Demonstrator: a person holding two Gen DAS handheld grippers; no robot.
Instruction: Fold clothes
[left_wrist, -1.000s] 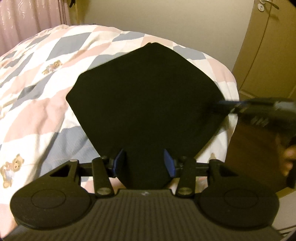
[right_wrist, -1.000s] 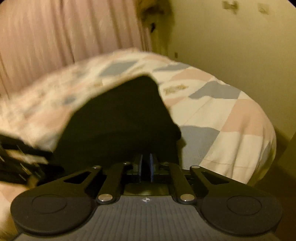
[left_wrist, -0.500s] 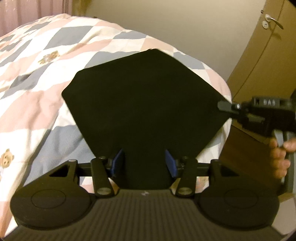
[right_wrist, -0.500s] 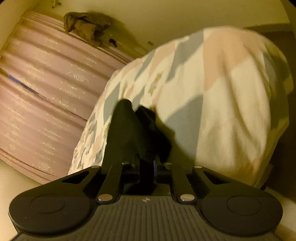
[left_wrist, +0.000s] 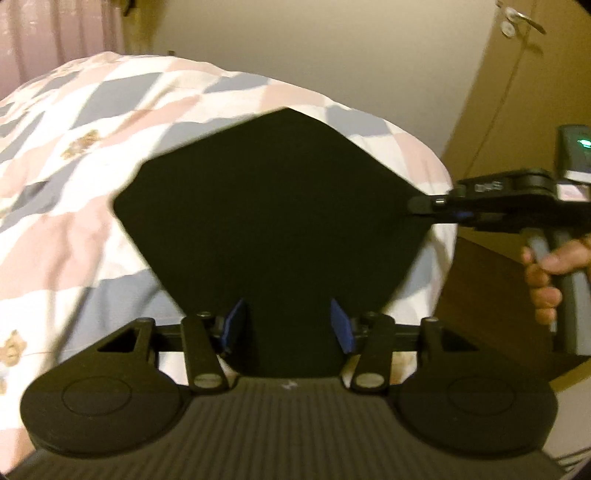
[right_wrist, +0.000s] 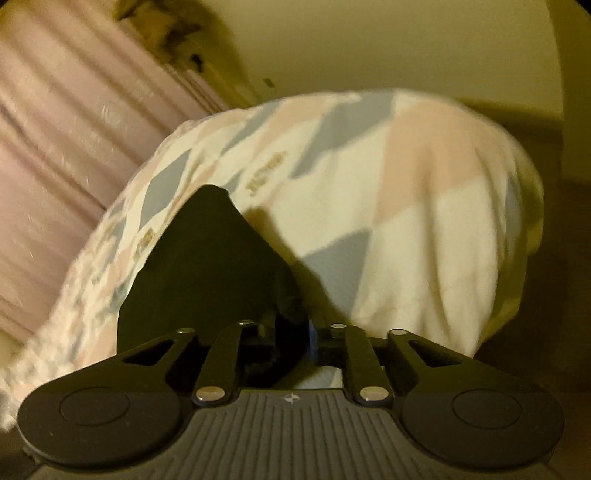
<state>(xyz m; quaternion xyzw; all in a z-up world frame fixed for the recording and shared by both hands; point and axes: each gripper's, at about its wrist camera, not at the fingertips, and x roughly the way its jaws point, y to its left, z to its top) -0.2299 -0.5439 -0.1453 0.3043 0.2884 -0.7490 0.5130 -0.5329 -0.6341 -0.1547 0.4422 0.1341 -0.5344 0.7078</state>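
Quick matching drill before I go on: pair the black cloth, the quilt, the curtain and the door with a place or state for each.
Things:
1. black cloth
2. quilt
3. curtain
4. door

Places or states:
A. pink, hanging behind the bed
B. brown, at far right, with a metal handle
C. spread out, one corner pinched by the right gripper
D. checked, lying under the cloth

Pairs: 1-C, 2-D, 3-A, 4-B

Nothing here reads clearly to me: my right gripper (left_wrist: 436, 210), at three o'clock in the left wrist view, carries pale lettering too blurred to make out.
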